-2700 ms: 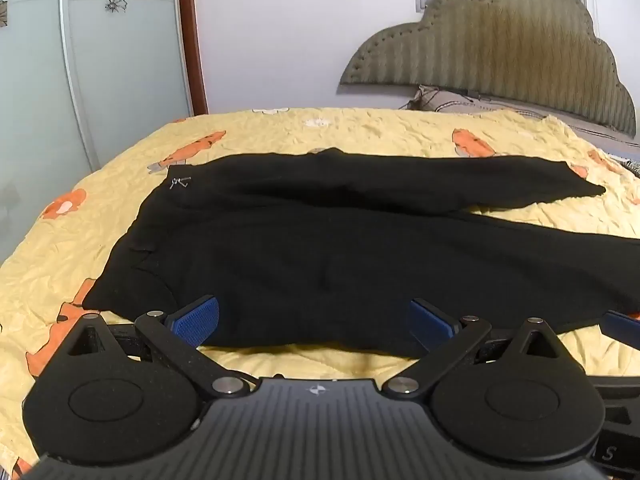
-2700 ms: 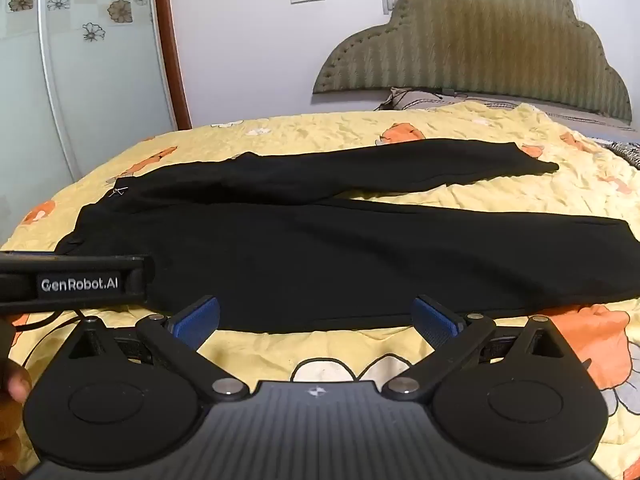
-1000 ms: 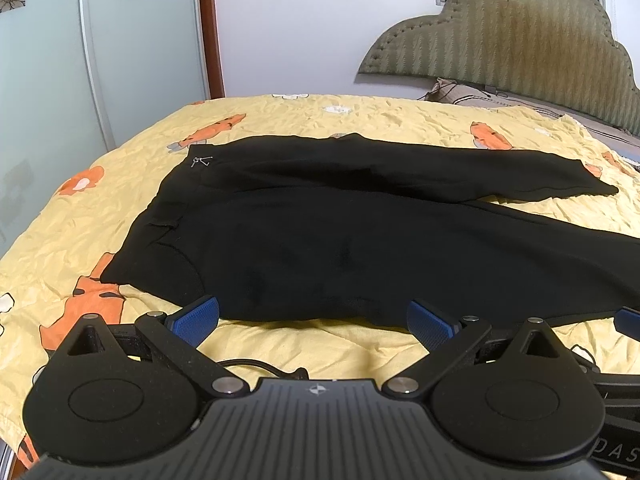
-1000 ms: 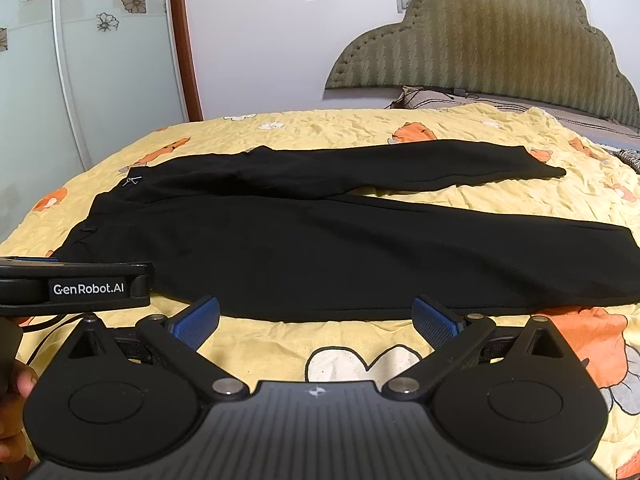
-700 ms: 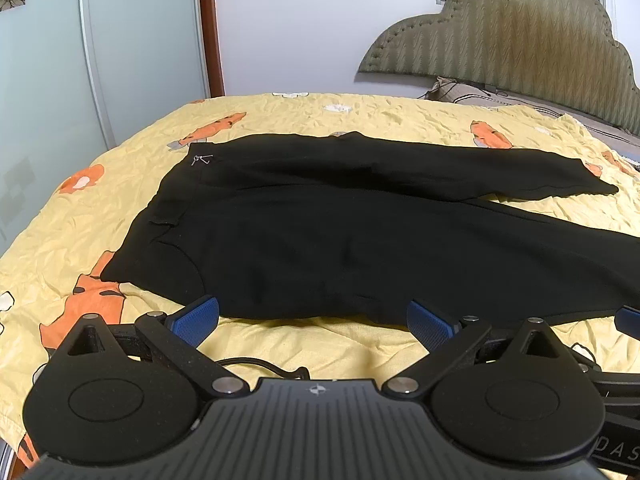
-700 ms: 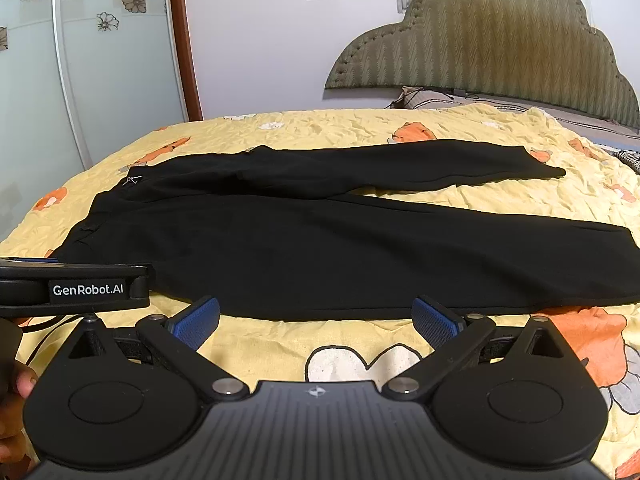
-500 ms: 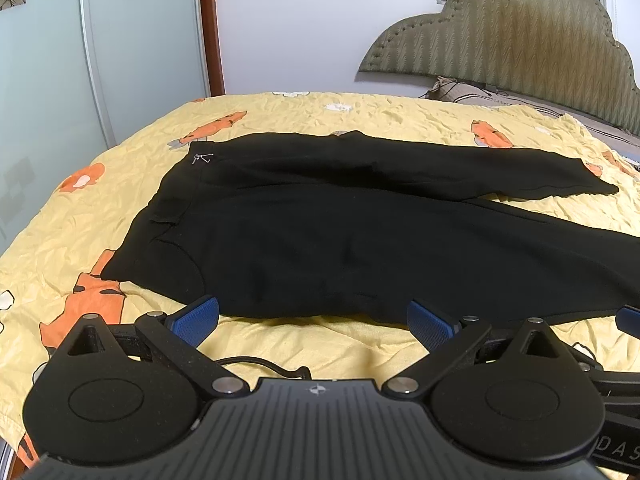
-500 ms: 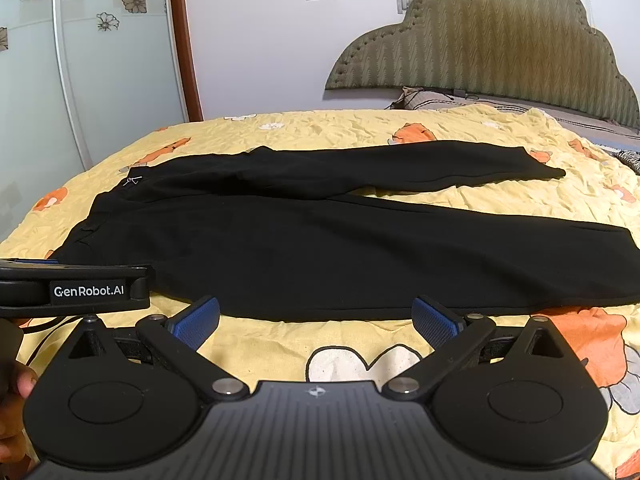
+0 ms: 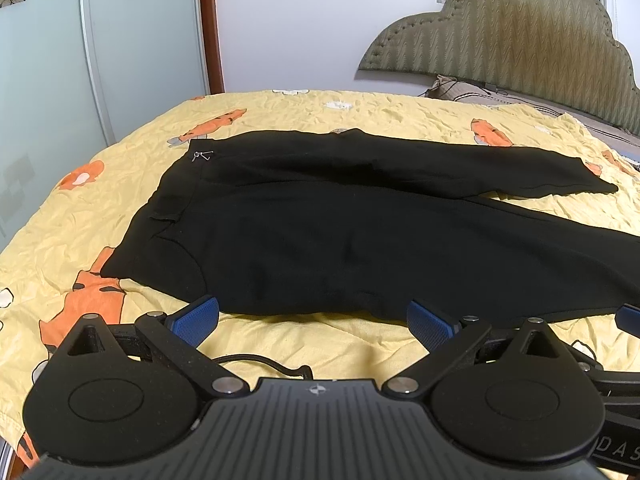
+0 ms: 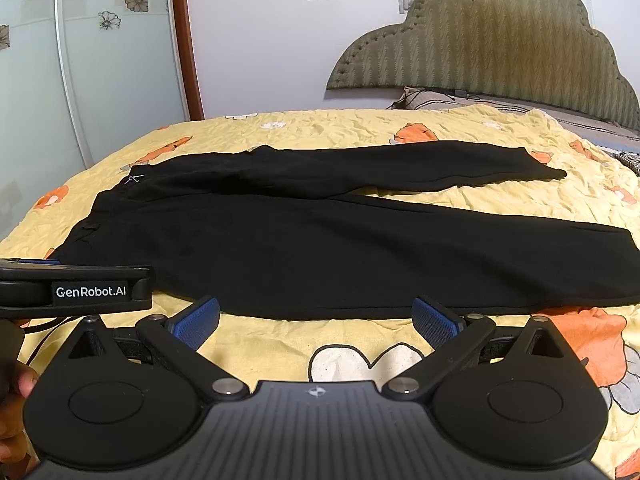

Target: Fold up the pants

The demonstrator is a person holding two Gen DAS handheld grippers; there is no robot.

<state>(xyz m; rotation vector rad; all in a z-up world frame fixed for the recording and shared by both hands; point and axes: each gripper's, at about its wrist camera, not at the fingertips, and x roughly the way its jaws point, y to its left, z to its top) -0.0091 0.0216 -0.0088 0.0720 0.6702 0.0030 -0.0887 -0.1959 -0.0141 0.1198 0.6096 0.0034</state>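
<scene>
A: Where do the two tools stand?

B: The left tool (image 9: 312, 316), black with blue ribbed pads, hangs with its jaws spread wide and nothing between them, low over the near edge of the bed. The right tool (image 10: 316, 316), of the same make, is likewise wide apart and empty. From the right wrist view, the left tool's body, marked "GenRobot.AI", juts in at 9 o'clock.

A: And the garment?

B: The long black fabric pants (image 9: 340, 220) lie flat on the wrinkled yellow bedspread with orange cartoon prints (image 9: 92, 216), just beyond both sets of pads at 12 o'clock. The waistband sits toward 10 o'clock, a small metal clasp (image 9: 201, 155) at its far corner; the two legs run off toward 3 o'clock, the far leg angled away from the near one, bedspread showing between their ends.

A: The setting?

B: A padded olive scalloped headboard (image 10: 480, 32) stands at 1 o'clock, frosted sliding doors with flower decals (image 10: 100, 60) at 10 o'clock.
</scene>
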